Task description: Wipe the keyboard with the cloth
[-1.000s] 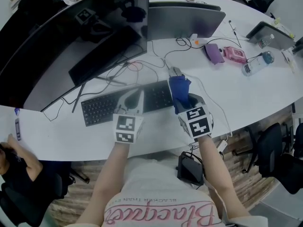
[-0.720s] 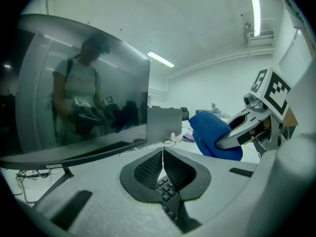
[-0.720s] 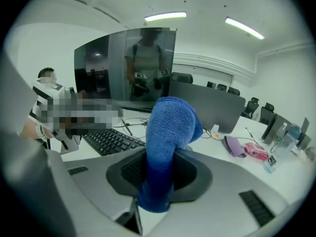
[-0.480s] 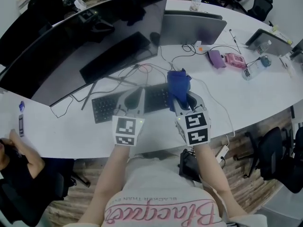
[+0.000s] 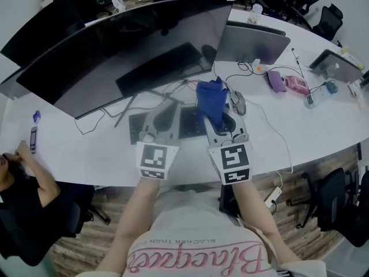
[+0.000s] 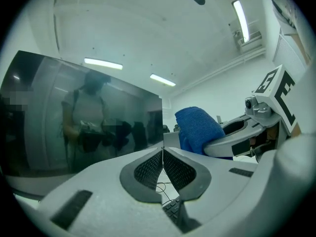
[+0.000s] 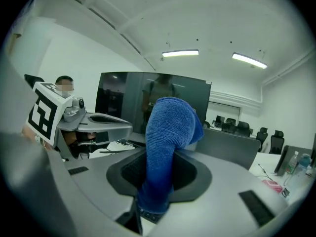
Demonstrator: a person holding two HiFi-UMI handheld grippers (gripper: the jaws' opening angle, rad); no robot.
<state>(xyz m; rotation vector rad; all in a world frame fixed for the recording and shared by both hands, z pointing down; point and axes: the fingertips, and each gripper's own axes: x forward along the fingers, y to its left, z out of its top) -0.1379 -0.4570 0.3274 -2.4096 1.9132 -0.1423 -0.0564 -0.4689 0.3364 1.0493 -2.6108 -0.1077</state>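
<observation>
Grips the blue towelling cloth [image 5: 210, 97] in the right tool [image 5: 221, 115], centre of the frame, over the right end of the flat black keyboard [image 5: 190, 123] on the white desk [image 5: 86, 154]. Holds the left tool [image 5: 164, 108] just left of it, jaws pressed together on nothing.

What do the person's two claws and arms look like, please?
The left claw and right claw are light grey plastic with dark ribbed pads, each carrying a white cube of black square markers. Arms are unsleeved; the top is white with pink lettering.
</observation>
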